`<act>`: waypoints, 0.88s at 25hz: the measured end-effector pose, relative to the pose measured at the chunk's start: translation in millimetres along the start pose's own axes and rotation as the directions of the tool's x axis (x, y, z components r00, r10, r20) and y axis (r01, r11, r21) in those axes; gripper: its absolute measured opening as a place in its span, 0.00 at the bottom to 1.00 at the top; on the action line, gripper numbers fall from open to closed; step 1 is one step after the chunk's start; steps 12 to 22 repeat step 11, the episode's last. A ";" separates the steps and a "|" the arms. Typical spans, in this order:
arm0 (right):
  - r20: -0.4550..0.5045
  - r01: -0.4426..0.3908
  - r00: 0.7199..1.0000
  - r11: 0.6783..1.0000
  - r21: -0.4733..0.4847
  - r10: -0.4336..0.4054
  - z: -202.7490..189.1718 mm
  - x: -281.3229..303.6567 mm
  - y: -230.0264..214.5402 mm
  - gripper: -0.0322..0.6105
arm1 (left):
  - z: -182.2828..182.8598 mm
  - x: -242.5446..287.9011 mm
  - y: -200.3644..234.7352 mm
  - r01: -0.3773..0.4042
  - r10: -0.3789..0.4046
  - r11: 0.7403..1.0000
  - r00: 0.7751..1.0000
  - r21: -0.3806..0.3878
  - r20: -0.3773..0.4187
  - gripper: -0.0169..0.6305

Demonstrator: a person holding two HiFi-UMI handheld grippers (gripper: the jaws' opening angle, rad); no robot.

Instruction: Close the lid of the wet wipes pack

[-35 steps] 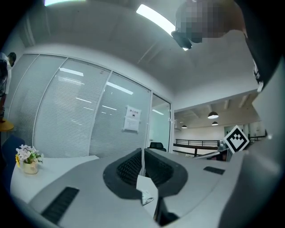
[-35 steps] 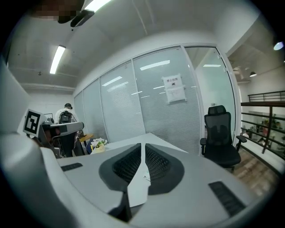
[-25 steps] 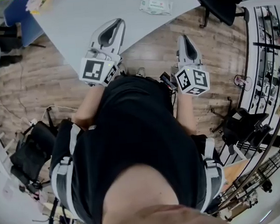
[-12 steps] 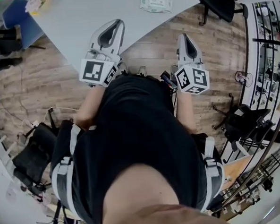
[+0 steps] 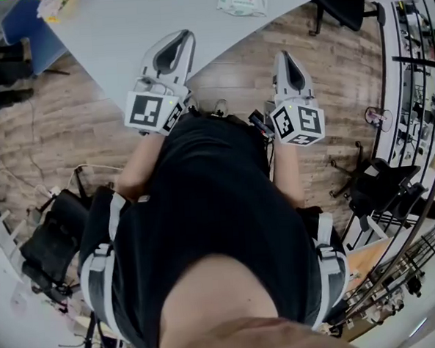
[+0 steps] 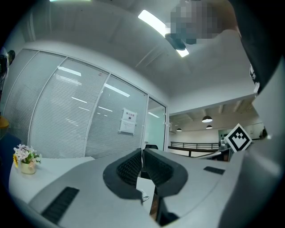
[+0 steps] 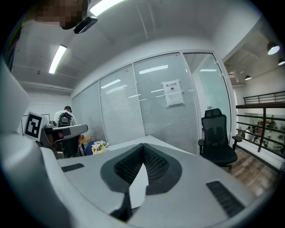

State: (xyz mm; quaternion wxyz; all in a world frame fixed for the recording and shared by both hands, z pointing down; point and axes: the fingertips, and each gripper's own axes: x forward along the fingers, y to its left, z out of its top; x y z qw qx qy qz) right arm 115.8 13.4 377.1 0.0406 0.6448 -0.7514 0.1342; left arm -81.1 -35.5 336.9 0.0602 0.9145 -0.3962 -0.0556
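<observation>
The wet wipes pack (image 5: pixel 242 0), white with green print, lies on the grey table (image 5: pixel 128 35) at its far right side, at the top of the head view. Whether its lid is up I cannot tell from here. My left gripper (image 5: pixel 185 34) reaches over the table's near edge, well short and left of the pack, jaws shut on nothing. My right gripper (image 5: pixel 283 56) hangs over the wooden floor in front of the table, below the pack, also shut and empty. In the gripper views the left gripper (image 6: pixel 142 151) and right gripper (image 7: pixel 143 146) show closed jaws, and the pack is hidden.
A black office chair (image 5: pixel 347 3) stands right of the table, also seen as the office chair (image 7: pixel 218 138). A blue chair (image 5: pixel 28 27) is at the top left. A small flower pot (image 6: pixel 26 161) sits on the table. Shelving (image 5: pixel 416 62) lines the right side.
The head view has tilted slightly, so the table and pack sit a little higher in it. Both grippers keep their places.
</observation>
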 end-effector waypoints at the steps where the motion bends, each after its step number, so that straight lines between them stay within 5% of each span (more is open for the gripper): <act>1: 0.000 0.001 1.000 1.000 0.000 -0.001 -0.3 -0.6 -0.1 0.08 | -0.3 -0.6 -0.2 0.000 0.000 1.000 1.000 0.000 0.000 0.09; 22: 0.001 0.002 1.000 1.000 -0.003 -0.002 -1.8 3.6 5.1 0.08 | -1.9 -2.1 6.2 0.001 -0.001 1.000 1.000 -0.004 -0.003 0.09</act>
